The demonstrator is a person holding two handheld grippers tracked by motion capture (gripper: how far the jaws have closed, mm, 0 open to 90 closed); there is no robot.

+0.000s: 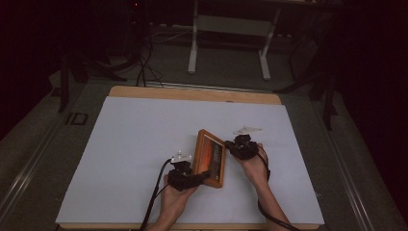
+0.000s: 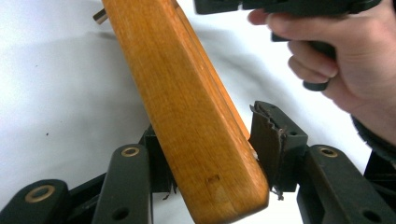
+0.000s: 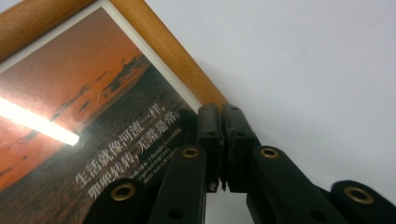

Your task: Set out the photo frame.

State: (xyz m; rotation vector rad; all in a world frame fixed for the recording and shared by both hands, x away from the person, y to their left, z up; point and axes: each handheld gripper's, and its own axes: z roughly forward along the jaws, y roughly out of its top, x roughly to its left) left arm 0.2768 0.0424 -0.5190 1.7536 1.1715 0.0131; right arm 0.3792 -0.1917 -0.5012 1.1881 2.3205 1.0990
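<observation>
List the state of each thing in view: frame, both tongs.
wooden picture frame: tilted, one long edge raised off the white table, sunset print facing the right hand.
left tongs: astride the frame's near end, pads against its faces.
right tongs: jaws together, tips at the frame's edge; whether they pinch anything is unclear.
</observation>
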